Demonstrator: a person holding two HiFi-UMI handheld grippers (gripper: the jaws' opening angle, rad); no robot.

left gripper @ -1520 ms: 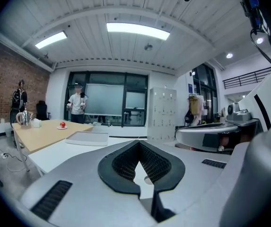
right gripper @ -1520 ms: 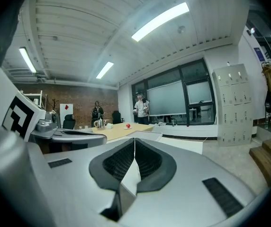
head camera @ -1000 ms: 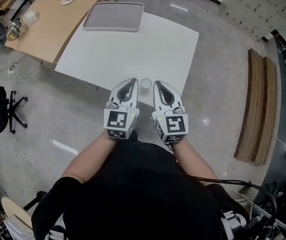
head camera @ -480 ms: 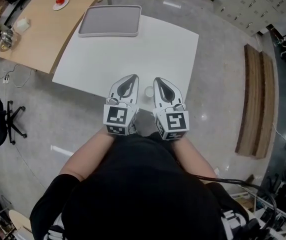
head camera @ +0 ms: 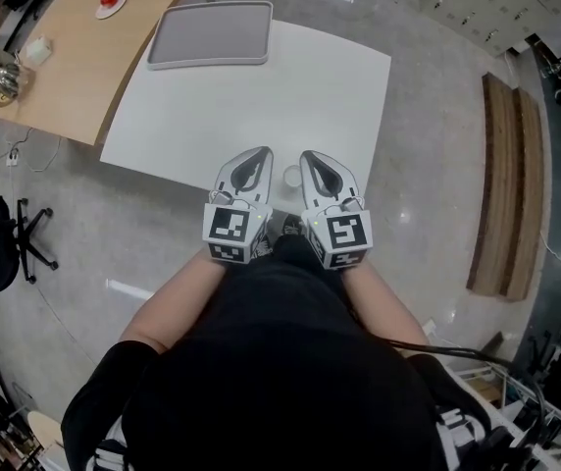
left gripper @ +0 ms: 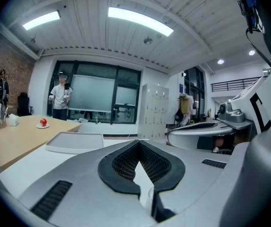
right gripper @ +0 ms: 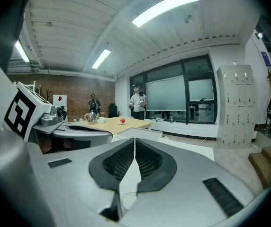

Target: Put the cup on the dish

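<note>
Cup is sitting by the table's near edge, between the left gripper and the right gripper, both closed and holding nothing. Dish is lying at the far edge, well apart, with white tabletop stretching between.

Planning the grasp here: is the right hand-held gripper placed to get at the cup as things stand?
Probably yes. The cup stands alone near the edge of the white table, just beside the right hand-held gripper, with nothing between them. Its jaws are shut and must open first.
</note>
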